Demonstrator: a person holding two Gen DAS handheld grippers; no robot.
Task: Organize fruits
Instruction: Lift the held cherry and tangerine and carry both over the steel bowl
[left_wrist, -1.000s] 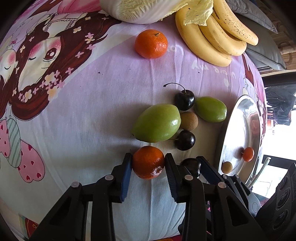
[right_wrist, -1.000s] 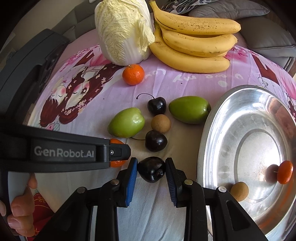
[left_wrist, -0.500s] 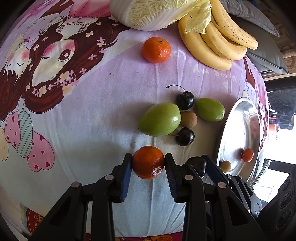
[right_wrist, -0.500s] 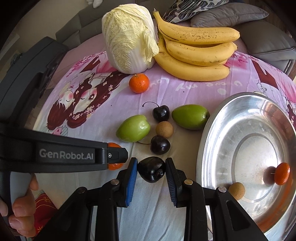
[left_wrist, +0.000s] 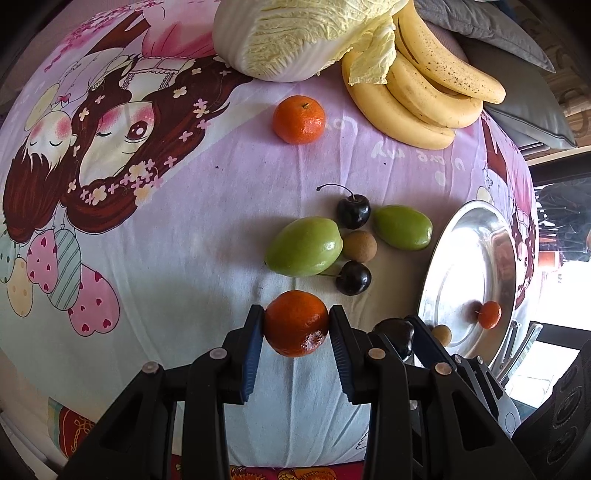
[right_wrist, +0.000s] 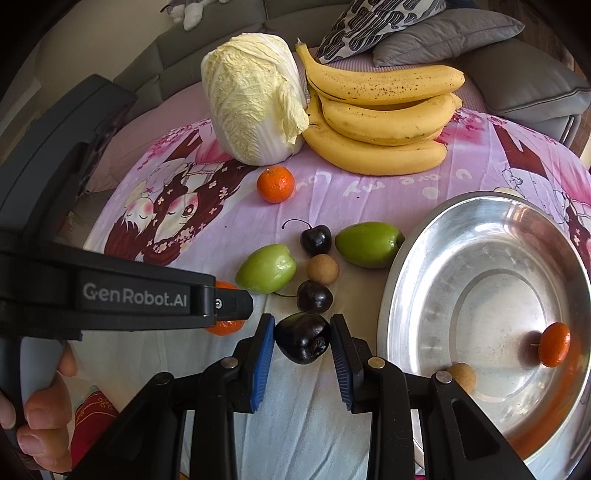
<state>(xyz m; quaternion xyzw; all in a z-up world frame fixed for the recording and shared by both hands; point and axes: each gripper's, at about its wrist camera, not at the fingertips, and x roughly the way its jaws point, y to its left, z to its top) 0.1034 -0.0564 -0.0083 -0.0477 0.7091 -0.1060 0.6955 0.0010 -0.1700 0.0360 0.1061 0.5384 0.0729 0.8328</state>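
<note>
Left gripper (left_wrist: 296, 325) clamped on a tangerine (left_wrist: 296, 323), blue pads pressed to both sides; a scuffed patch shows on its lower right. Right gripper (right_wrist: 303, 338) clamped on a dark purple-black fruit (right_wrist: 303, 337); kind not clear, dimpled end faces the camera. In the right wrist view the left gripper's body covers most of the held tangerine, and fingers (right_wrist: 48, 410) of the hand carrying it are cut off at the lower left edge. Just beyond the grippers, on the printed cloth (left_wrist: 155, 258): two dark cherries (right_wrist: 314, 296), a small tan round fruit (right_wrist: 322, 269) between them, two green fruits (right_wrist: 266, 268) flanking. To the right, a steel basin (right_wrist: 424, 295) holds a small orange fruit (right_wrist: 553, 344) and another tan fruit (right_wrist: 462, 376), the latter partly behind the right gripper's finger; basin rim cut off by the frame. Farther back, a loose tangerine (right_wrist: 276, 184), then napa cabbage (right_wrist: 255, 114) touching a banana bunch (right_wrist: 380, 122). Grey cushions (right_wrist: 443, 44) behind, partly out of frame.
</note>
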